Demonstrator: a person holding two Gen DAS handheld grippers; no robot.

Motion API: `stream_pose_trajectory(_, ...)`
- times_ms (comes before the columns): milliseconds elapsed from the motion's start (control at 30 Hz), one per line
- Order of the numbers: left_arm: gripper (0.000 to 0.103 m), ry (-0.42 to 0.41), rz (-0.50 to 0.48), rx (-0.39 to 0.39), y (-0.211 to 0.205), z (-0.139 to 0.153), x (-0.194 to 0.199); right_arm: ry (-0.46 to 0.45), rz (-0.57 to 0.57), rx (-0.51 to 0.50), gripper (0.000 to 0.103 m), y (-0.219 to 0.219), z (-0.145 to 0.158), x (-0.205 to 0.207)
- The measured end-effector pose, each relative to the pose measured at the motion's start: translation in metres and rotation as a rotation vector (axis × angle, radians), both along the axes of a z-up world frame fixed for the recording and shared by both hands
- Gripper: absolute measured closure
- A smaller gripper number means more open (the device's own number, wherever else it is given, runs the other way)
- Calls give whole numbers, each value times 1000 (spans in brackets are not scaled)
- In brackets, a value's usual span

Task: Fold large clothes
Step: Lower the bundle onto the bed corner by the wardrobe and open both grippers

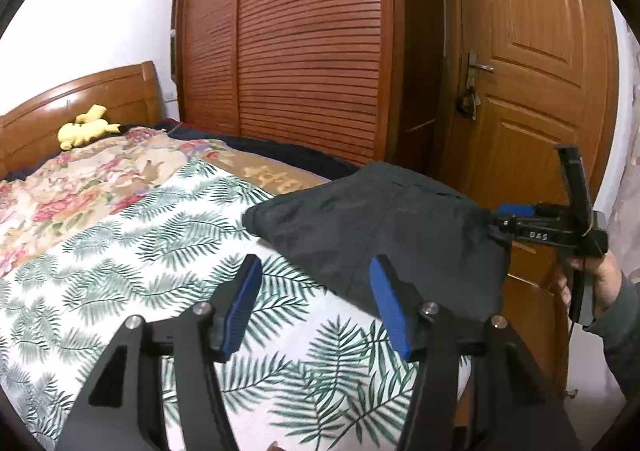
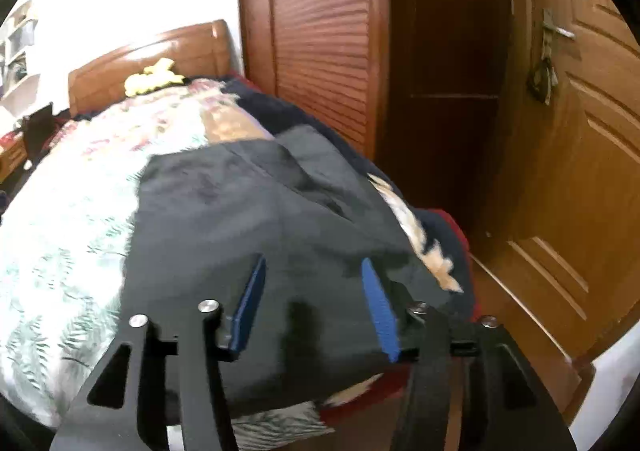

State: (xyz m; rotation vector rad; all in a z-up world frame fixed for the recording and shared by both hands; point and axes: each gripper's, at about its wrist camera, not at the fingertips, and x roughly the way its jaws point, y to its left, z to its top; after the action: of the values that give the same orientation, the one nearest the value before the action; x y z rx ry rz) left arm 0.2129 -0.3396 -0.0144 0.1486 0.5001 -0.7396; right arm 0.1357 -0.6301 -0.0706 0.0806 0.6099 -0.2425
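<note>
Left wrist: dark garment (image 1: 380, 235) overhangs bed edge (image 1: 460, 367).

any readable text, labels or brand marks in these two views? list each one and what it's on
"DAS": white letters on the black body of the right gripper, seen in the left wrist view.
Pale characters on the brown strip of bedding beside the dark garment: too distorted to read.
Right wrist view: motion-blurred, no legible text.
Left gripper: no markings visible.
</note>
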Motion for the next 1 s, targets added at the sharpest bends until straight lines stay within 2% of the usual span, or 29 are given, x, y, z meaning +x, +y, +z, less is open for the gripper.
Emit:
stream_pose_trajectory(233, 47, -11, 62, 3, 45, 6, -21, -39, 118, 20, 30, 66, 19, -5)
stream_pose_trajectory(300, 47, -6, 88, 8, 60, 5, -25, -50, 151, 31, 29, 86, 22, -3)
stream_pose_trajectory(433, 47, 39, 142, 16, 92, -2, -32, -63, 212, 32, 28, 128, 24, 1)
stream_pose_trajectory(700, 47, 62, 324, 97, 141, -21, -45, -60, 341, 47, 27, 204, 18, 8)
stream_pose_trajectory(867, 47, 96, 368, 104, 165, -39, -52, -33, 399, 39, 27, 242, 6, 10)
stream_pose_trajectory(1000, 47, 141, 404, 80, 191, -54, -56, -18, 437, 41, 26, 269, -3, 14)
